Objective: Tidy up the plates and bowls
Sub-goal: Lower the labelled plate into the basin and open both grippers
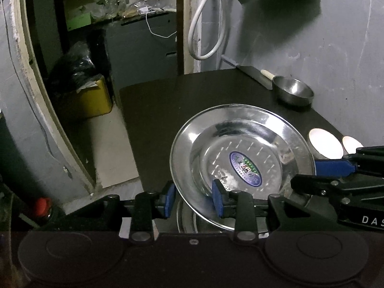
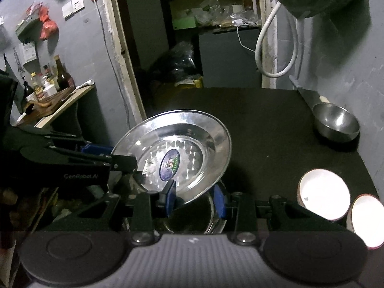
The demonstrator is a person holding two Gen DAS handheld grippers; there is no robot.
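A steel plate [image 1: 240,151] with an oval sticker hangs tilted above the black table [image 1: 156,120]. My left gripper [image 1: 193,200] has the plate's near rim between its blue pads and looks shut on it. From the right, my right gripper [image 1: 312,172] clamps the opposite rim. The right wrist view shows the same plate [image 2: 177,153] with my right gripper [image 2: 195,199] shut on its lower edge and the left gripper [image 2: 115,158] at its left edge. Another steel plate [image 2: 192,220] lies on the table under the fingers, mostly hidden.
A steel bowl [image 2: 336,122] and a cleaver [image 1: 254,74] sit at the table's far right by the wall. Two white bowls [image 2: 324,192] [image 2: 367,220] stand near the right edge. Left of the table are a yellow bin [image 1: 93,98] and a counter with bottles [image 2: 48,88].
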